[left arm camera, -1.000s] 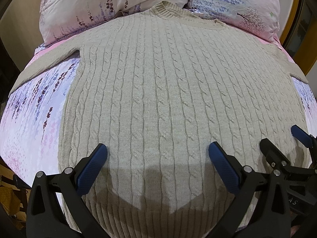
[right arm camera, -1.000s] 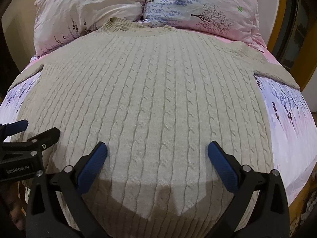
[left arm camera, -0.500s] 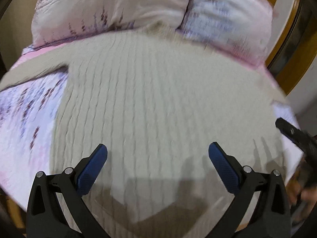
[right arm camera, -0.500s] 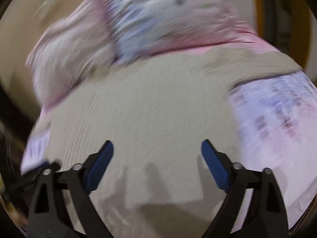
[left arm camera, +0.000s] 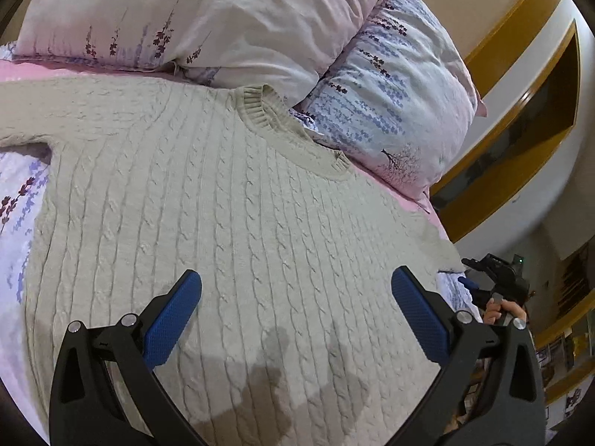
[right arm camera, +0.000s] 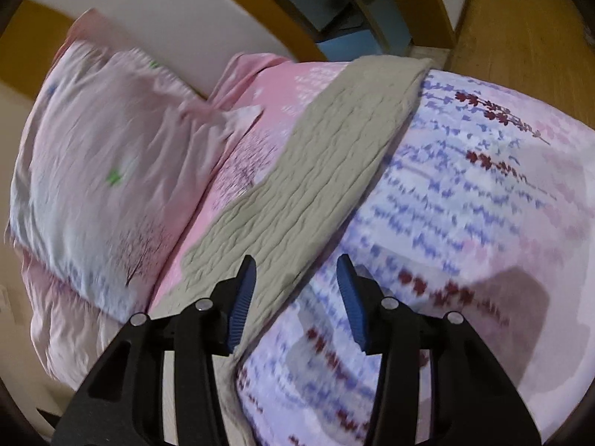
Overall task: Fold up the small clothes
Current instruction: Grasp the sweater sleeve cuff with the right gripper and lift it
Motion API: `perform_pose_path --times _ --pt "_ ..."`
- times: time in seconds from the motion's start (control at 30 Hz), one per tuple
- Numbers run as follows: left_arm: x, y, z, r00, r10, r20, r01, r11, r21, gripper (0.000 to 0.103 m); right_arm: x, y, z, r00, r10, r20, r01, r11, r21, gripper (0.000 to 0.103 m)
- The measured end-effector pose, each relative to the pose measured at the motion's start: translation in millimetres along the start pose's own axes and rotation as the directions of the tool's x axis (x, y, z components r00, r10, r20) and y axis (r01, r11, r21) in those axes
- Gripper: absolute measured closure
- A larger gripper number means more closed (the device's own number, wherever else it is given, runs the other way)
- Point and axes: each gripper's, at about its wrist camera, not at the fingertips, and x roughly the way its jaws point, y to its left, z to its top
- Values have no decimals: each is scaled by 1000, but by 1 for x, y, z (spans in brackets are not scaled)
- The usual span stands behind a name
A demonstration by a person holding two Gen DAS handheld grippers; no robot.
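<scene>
A: Left gripper [left arm camera: 295,299]: jaws spread wide, grasping nothing, over the sweater [left arm camera: 230,223].
B: Sweater: flat on the bed [right arm camera: 483,193], collar toward the pillows [left arm camera: 223,26].
A: Right gripper [right arm camera: 295,290]: jaws closing, pads not yet pressing the sleeve [right arm camera: 327,171] edge between them.

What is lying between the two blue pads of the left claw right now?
In the left wrist view, only the beige cable-knit sweater spread flat on the floral bed sheet lies between the pads of the open left claw.

No readable text, label, brand, number or sign shows in either view.
</scene>
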Motion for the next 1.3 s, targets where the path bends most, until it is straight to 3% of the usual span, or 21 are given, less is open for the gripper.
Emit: perform_pose_path --times 0.27,0.37,0.43,0.5,0.67,0.8,0.87,0.93,1.0,1.1,1.2,1.3 --pt "4 1 -2 1000 8 -8 -8 1000 12 1 16 -24 19 999 46 24 -49 991 122 66" --pt "6 4 -2 1000 6 -12 -6 1000 3 1 19 -31 21 997 64 48 -70 988 139 78" --pt "7 5 -2 1000 4 -13 -4 1000 4 1 21 -34 22 996 74 51 -80 986 144 93" --pt "8 6 -2 1000 5 -14 -5 1000 9 1 19 -35 23 992 105 73 -114 983 144 94" --pt "8 7 -3 1000 -1 -11 1 1000 10 1 -16 20 21 964 161 212 -150 986 -68 94" --pt "9 7 -3 1000 -4 -11 4 1000 7 1 -42 88 -6 923 315 220 -243 922 -301 94" --pt "9 7 -3 1000 -4 -11 4 1000 7 1 -44 124 -33 906 399 145 -310 856 -413 94" --pt "8 7 -3 1000 -5 -10 5 1000 6 1 -31 155 -66 905 424 22 -361 795 -489 94" --pt "8 7 -3 1000 -6 -9 6 1000 4 1 -10 174 -95 909 405 -94 -392 758 -521 94" --pt "7 7 -2 1000 -6 -5 6 1000 2 1 41 192 -149 918 273 -289 -393 730 -558 92" --pt "4 5 -3 1000 -1 1 1 1000 3 1 63 191 -184 915 150 -376 -360 724 -589 76" --pt "-1 5 -3 1000 1 17 -1 1000 6 1 46 187 -189 892 188 -412 -409 723 -557 46"
